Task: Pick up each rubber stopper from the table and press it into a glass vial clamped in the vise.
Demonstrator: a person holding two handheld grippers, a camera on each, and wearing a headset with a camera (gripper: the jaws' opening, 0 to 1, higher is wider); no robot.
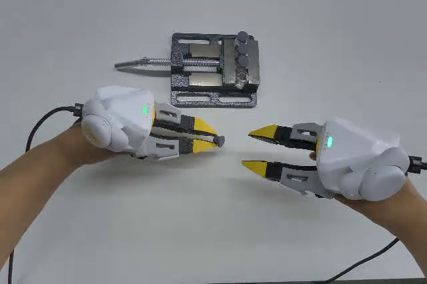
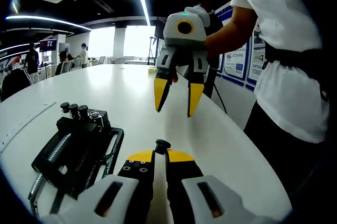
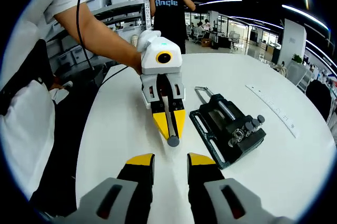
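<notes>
Low in the head view, the left gripper [image 1: 215,136] is seen at lower left of the frame, closed on a dark rubber stopper [image 1: 219,141] that is pinched at the very tips of its yellow jaws, above the white worktop [image 1: 200,231]. At lower right, the right gripper [image 1: 248,149] is held with its jaws spread apart and nothing between them, its tips pointed toward the left gripper and near it. The black vise [image 1: 213,71] is set on the worktop at upper centre, well apart from both grippers. A row of glass vials [image 1: 243,61] is clamped in it, at least three capped with dark stoppers. In the right gripper view, the held stopper is seen just beside the vise's base.
</notes>
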